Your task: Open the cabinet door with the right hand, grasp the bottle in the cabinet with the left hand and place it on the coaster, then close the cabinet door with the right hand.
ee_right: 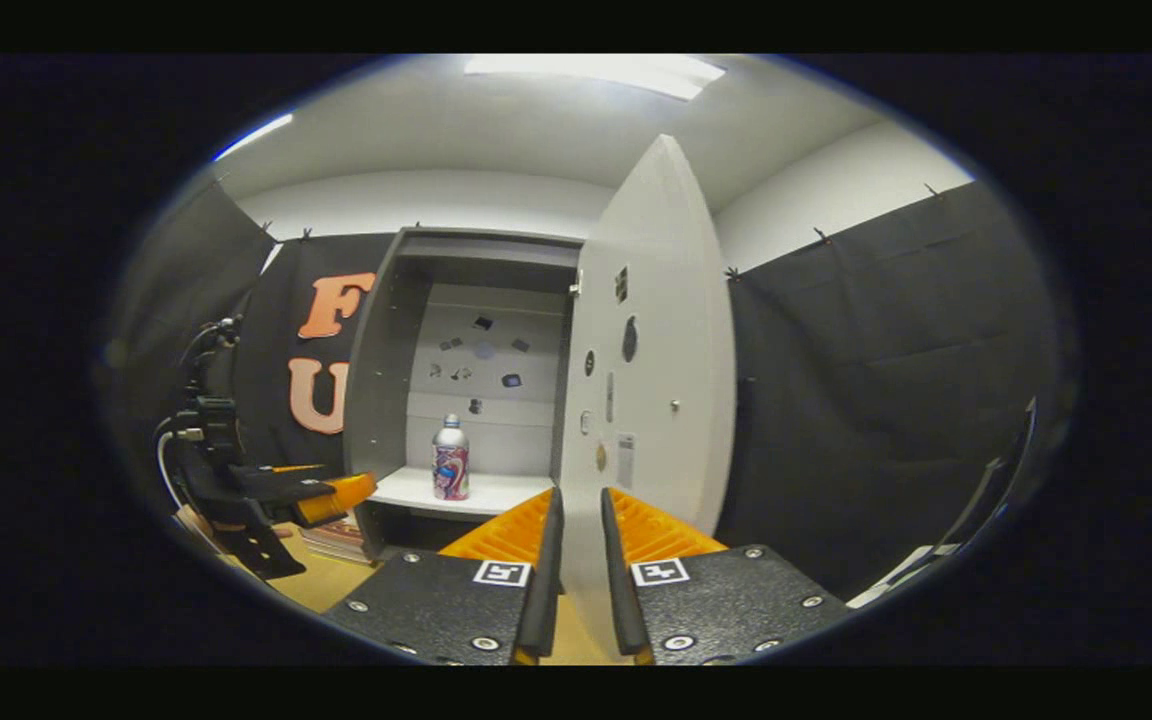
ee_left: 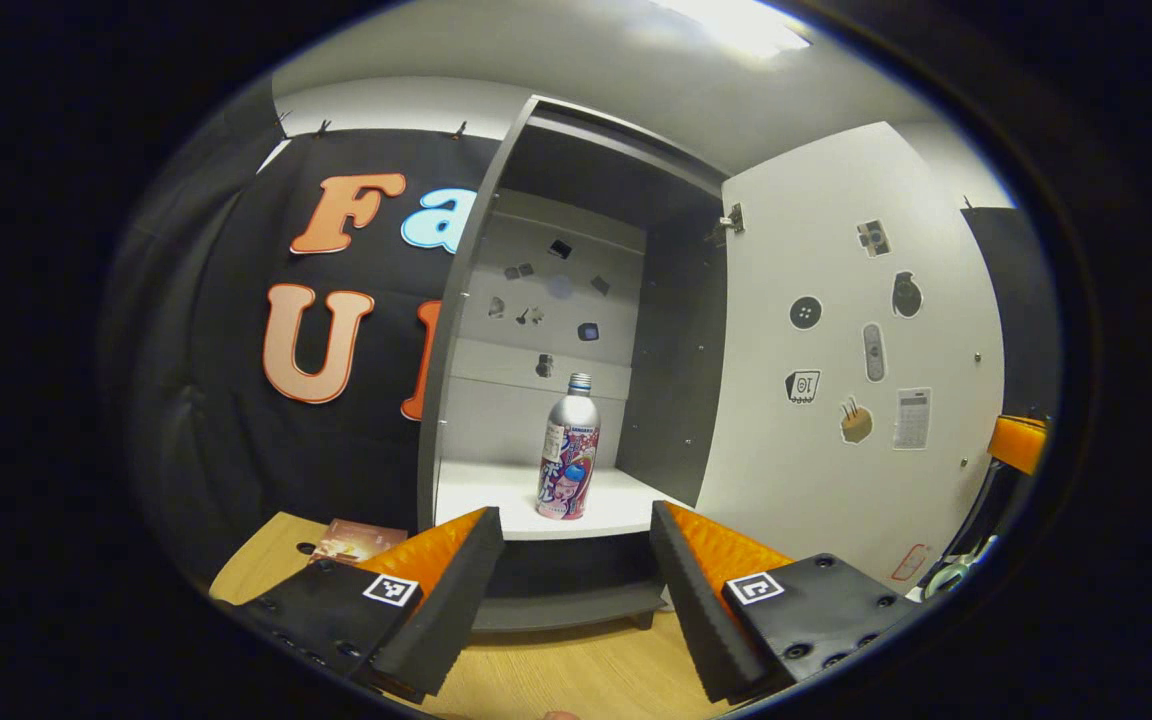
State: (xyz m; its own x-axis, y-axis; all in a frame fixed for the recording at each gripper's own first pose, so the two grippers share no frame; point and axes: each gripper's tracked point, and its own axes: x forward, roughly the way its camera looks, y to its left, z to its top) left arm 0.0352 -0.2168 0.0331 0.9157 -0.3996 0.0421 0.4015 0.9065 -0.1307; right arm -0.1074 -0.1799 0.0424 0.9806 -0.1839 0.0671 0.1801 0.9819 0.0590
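A silver bottle [ee_left: 568, 452] with a pink and blue label stands upright on the white shelf [ee_left: 496, 495] inside the open grey cabinet [ee_left: 456, 330]. My left gripper [ee_left: 576, 518] is open just in front of the shelf's edge, level with the bottle's base and not touching it. The white cabinet door [ee_left: 836, 350] is swung wide open to the right. In the right gripper view my right gripper [ee_right: 579, 492] is closed on the free edge of the door [ee_right: 651, 380]. The bottle [ee_right: 450, 460] and the left gripper [ee_right: 336, 490] show farther left. A flat brown coaster [ee_left: 356, 540] lies on the wooden table [ee_left: 556, 680], left of the cabinet.
Stickers dot the door's inner face and the cabinet's back panel [ee_left: 546, 300]. A dark lower compartment [ee_left: 566, 580] sits under the shelf. Black cloth walls [ee_right: 886, 400] close in the booth. The right gripper [ee_left: 1018, 443] shows at the door's far edge in the left gripper view.
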